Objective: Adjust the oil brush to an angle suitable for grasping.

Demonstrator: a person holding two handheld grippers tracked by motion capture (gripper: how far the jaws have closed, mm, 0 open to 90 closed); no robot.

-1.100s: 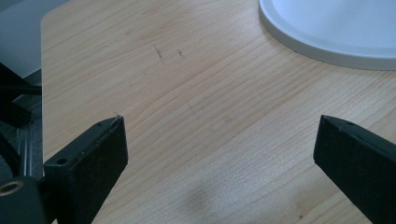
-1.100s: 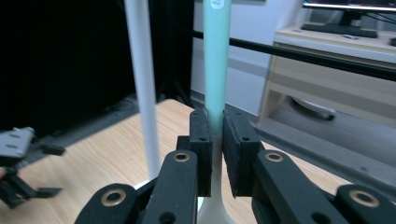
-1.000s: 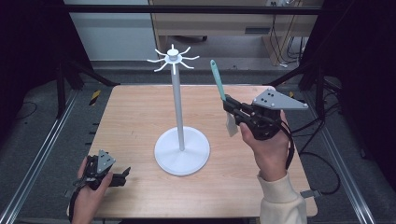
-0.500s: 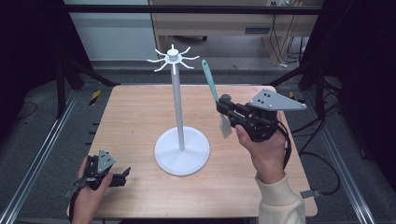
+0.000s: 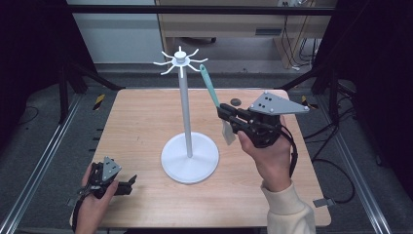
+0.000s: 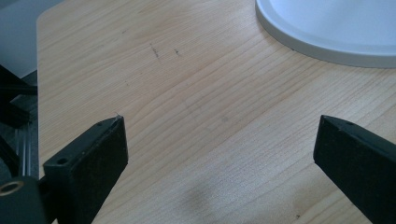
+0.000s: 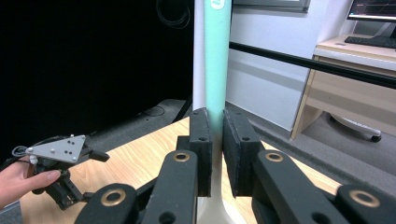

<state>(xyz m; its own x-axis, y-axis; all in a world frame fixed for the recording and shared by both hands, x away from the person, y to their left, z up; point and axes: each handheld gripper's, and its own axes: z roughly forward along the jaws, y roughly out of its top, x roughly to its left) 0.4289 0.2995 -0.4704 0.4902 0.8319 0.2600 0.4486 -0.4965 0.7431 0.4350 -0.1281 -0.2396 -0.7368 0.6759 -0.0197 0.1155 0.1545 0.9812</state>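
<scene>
Right gripper (image 5: 233, 117): clamped on the spatula (image 5: 210, 87), mid-handle, held above the table's (image 5: 136, 117) right half, tip near the rack's (image 5: 184, 112) hooks.
Left gripper (image 5: 127, 184): jaws apart, resting at the near left corner.
Risk: handle may miss a hook, or knock the pole and tip the rack.
Hanging hole: probably at the tip, too small to tell.

This looks like a lab set up for recording. A light wooden table with rounded corners (image 5: 146, 122) stands on grey carpet, framed by black metal rails (image 5: 204, 9) above it and aluminium floor rails (image 5: 39, 165) to its left and right. Behind the table are a pale wooden desk (image 5: 224, 22) with hanging black cables (image 5: 292, 34) and a white wall panel (image 5: 114, 34); black curtains (image 5: 29, 58) flank it.
</scene>
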